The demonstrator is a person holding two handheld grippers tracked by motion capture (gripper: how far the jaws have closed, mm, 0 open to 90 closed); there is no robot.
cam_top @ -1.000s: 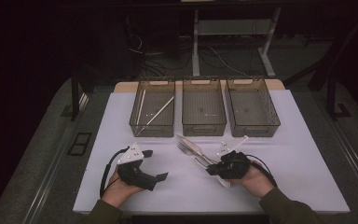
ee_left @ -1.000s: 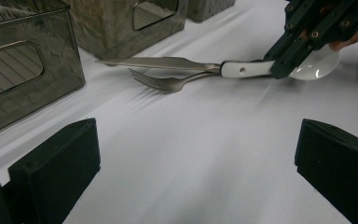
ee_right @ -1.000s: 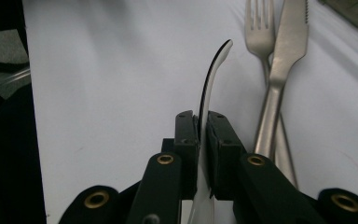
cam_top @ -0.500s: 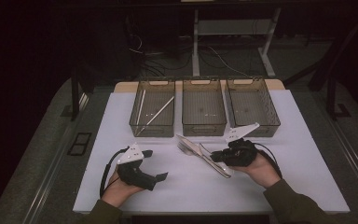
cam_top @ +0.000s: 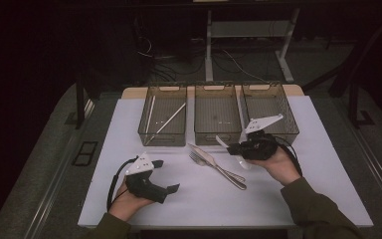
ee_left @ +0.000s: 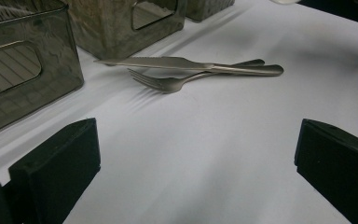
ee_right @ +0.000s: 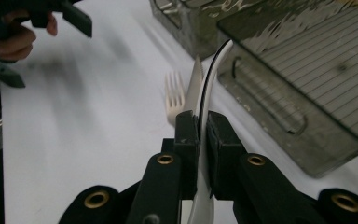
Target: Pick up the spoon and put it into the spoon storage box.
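Far left in the high view, the left gripper (cam_top: 171, 188) sits low on the white table (cam_top: 303, 199), jaws spread wide with nothing between them.

Upper middle of the frame has three smoky see-through plastic bins: the left bin (cam_top: 163, 119) holds a couple of thin pale sticks (chopsticks, I think, hard to tell), the middle bin (cam_top: 217, 117) looks nearly empty, and so does the right bin (cam_top: 271, 109). All have ribbed floors and cut-out handles.

Dead centre on the table lie a metal fork (ee_left: 168, 83) and a serrated metal knife (ee_left: 168, 62), crossing each other, shiny and stiff. I'd guess they're slick, so grab them mid-handle.

Right of centre, the right gripper (ee_right: 203, 122) is clamped tight on a white spoon (ee_right: 213, 74), held edge-on above the table just in front of the bins. It looks like thin plastic: very light, a bit bendy, probably smooth enough to swivel in the pads. Pinching the flat handle, like it's doing, seems right to me; squeezing the bowl might crack it.
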